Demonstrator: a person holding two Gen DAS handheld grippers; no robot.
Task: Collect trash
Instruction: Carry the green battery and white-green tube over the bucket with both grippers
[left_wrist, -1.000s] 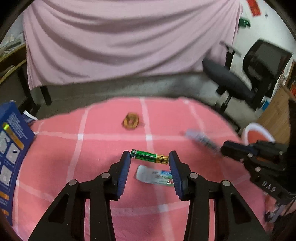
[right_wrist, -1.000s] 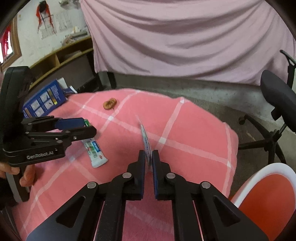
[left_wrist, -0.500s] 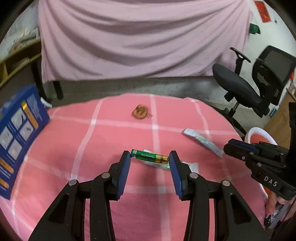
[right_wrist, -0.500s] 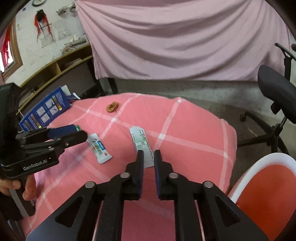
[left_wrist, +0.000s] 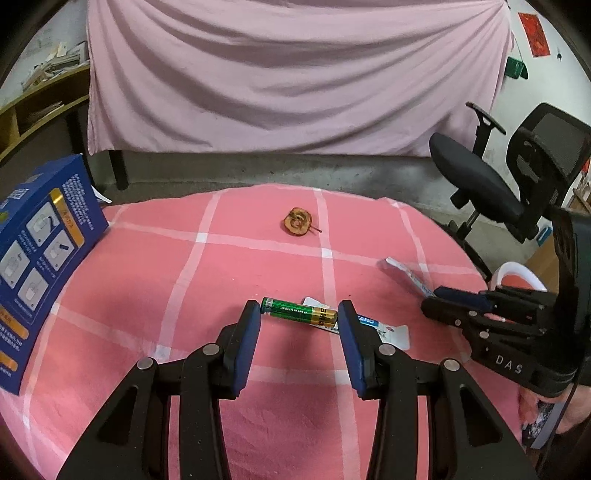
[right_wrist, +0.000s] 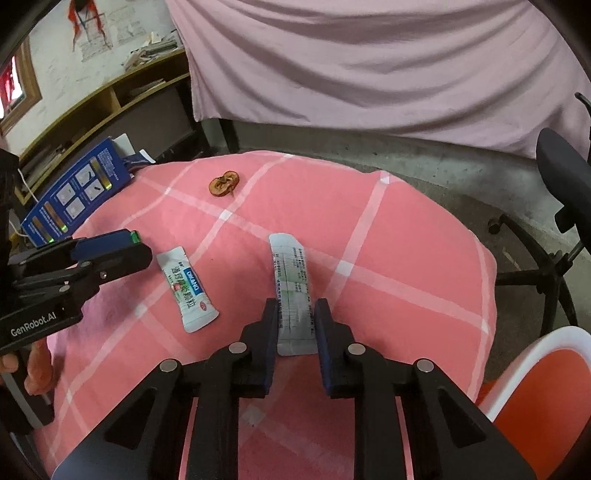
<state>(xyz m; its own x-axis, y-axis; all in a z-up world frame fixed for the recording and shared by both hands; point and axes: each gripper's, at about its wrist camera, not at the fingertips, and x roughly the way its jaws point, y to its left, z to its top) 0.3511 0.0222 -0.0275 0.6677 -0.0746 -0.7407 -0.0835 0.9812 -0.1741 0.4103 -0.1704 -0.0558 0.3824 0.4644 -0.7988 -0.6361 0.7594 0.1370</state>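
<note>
A second ago our right gripper (right_wrist: 295, 325) pinched the long grey-green sachet (right_wrist: 291, 284) on edge above the pink checked tablecloth (right_wrist: 399, 236); now its jaws have parted and the sachet lies flat on the cloth, its near end between the pads, which stand just beside its edges; we cannot tell if they touch it. Our left gripper (left_wrist: 299, 325) still clamps the green-and-gold battery (left_wrist: 299, 311) end to end between its blue pads, jaws spread only to the battery's length, and has lifted it over the cloth.

Largest to smallest around that cloth: the blue box (left_wrist: 40, 258) of pictograms leans at its left edge; an orange-and-white bin (right_wrist: 546, 384) sits off its right side. On the cloth left of the long sachet lies a white packet (right_wrist: 186, 288) printed "DIKANG". A dried fruit slice (right_wrist: 224, 183) rests toward the far edge. The left tool reads "GenRobot.AI", the right "DAS".
</note>
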